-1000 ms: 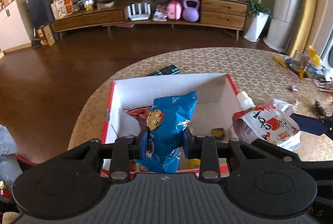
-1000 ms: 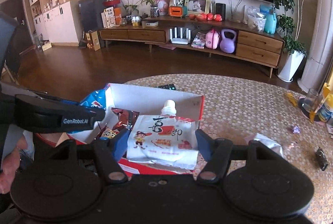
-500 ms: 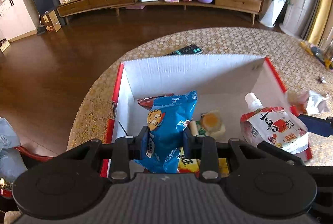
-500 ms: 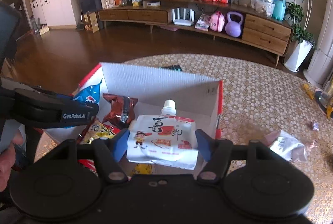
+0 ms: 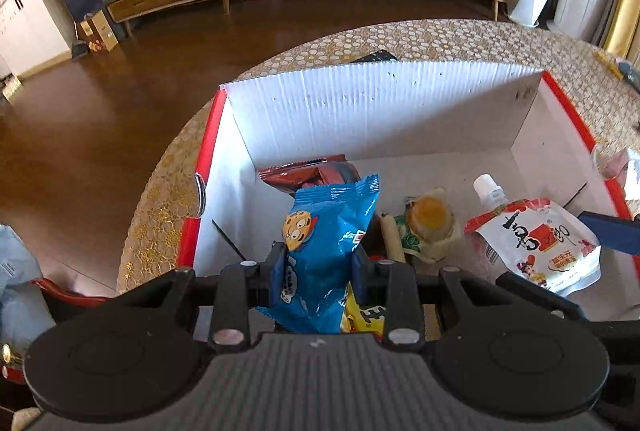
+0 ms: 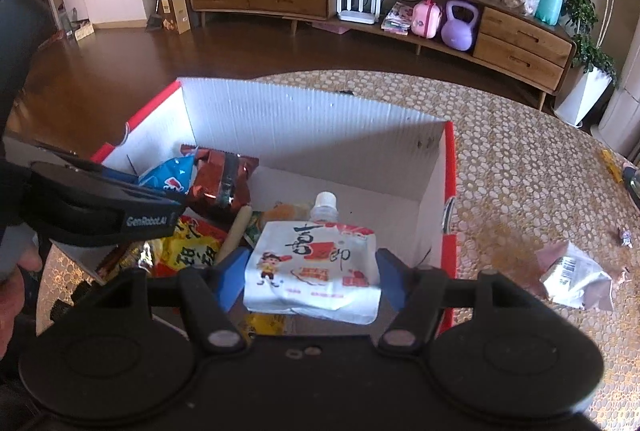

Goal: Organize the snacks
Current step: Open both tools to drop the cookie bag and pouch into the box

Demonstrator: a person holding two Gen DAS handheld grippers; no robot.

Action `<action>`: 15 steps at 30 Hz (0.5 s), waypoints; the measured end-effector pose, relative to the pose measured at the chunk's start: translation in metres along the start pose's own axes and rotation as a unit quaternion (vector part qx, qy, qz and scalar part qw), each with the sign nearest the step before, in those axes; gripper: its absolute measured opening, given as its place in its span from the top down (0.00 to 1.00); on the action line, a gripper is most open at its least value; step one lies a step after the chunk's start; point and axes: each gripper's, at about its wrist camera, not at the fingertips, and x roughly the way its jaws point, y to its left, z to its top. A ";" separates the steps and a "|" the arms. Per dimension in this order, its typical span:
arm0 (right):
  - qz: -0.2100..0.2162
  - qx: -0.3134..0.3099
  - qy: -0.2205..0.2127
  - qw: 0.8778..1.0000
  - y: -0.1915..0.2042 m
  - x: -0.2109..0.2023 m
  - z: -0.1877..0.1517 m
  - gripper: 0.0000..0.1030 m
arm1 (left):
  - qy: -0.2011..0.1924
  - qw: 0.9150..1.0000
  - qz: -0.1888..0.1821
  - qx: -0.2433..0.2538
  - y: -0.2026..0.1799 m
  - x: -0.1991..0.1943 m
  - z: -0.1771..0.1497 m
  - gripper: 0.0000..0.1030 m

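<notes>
White corrugated cardboard box with red outer walls (image 5: 360,111) already holds several snacks, while your left gripper (image 5: 319,271) clamps a blue crinkly biscuit packet (image 5: 328,251) and your right gripper (image 6: 312,275) a white spouted drink pouch (image 6: 316,263) above its interior, both unreleased.

Purple kettlebell (image 6: 460,25) on sideboard (image 6: 520,43) shelf (pink case (image 6: 427,18) beside).

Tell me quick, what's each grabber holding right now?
Left gripper: closed on the blue snack packet, over the box.
Right gripper: closed on the white spout pouch.
</notes>
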 end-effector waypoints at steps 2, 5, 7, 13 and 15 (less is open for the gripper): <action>0.003 -0.001 0.006 1.000 0.001 0.003 -0.002 0.34 | -0.002 1.000 0.006 0.009 -0.004 0.002 -0.001 0.70; 0.003 -0.006 0.017 1.000 0.002 0.006 -0.005 0.34 | -0.003 1.000 0.011 0.016 -0.005 0.002 -0.002 0.69; 0.000 -0.006 0.017 1.000 0.004 0.007 -0.007 0.33 | -0.003 1.000 0.012 0.017 -0.006 0.002 -0.002 0.68; 0.000 -0.021 0.006 1.000 0.010 -0.004 -0.007 0.23 | -0.003 1.000 0.014 0.020 -0.008 0.000 -0.004 0.59; 0.000 -0.023 0.004 1.000 0.011 -0.007 -0.008 0.21 | -0.006 1.000 0.011 0.017 -0.007 -0.003 -0.005 0.47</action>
